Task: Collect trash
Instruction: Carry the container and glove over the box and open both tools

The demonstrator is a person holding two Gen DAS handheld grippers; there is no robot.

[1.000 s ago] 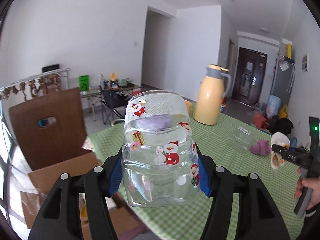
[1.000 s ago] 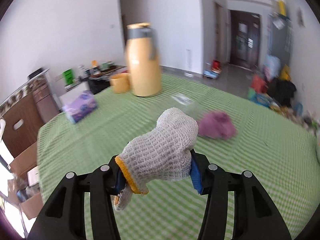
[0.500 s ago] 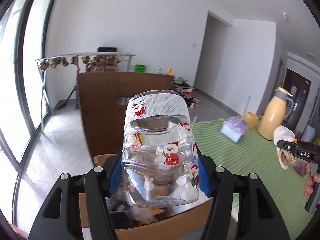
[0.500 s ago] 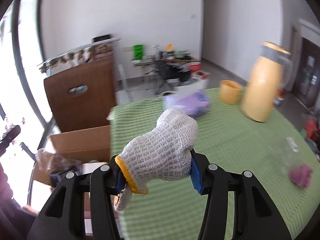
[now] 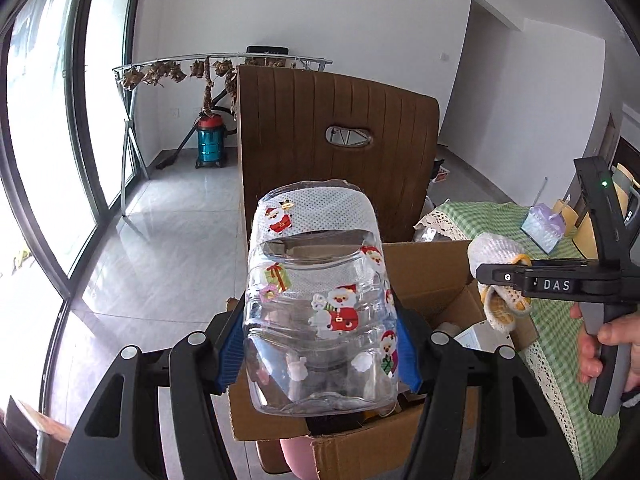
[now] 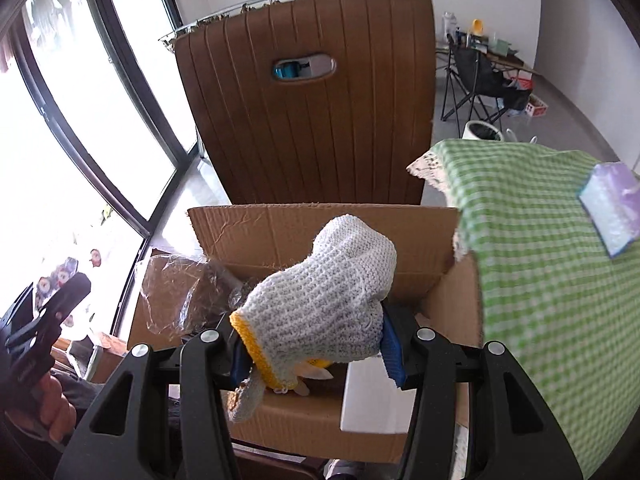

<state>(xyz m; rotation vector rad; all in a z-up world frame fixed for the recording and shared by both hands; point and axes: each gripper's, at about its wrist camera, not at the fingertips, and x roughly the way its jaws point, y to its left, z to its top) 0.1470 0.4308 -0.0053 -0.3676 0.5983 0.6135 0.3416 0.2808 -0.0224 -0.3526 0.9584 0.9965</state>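
Note:
My left gripper (image 5: 320, 354) is shut on a clear plastic jar (image 5: 320, 304) with Santa stickers, held tilted above an open cardboard box (image 5: 432, 276). My right gripper (image 6: 316, 350) is shut on a white knitted glove (image 6: 324, 312) with a yellow cuff, hanging over the same cardboard box (image 6: 320, 232). In the left wrist view the right gripper (image 5: 516, 280) and the glove (image 5: 496, 252) show at the right, over the box's right side, with a hand (image 5: 600, 344) on the handle. Crumpled clear plastic (image 6: 176, 292) and a white carton (image 6: 376, 396) lie in the box.
A brown chair back (image 6: 312, 100) stands right behind the box. The table with a green checked cloth (image 6: 552, 280) adjoins the box on the right, with a purple tissue pack (image 6: 612, 208) on it. Tall windows (image 5: 48, 140) run along the left; a blue-and-red vacuum (image 5: 210, 144) stands by the far wall.
Both grippers swung left from over the table to above the cardboard box and tipped downward, each still gripping its item. The yellow thermos and table items have left the views.

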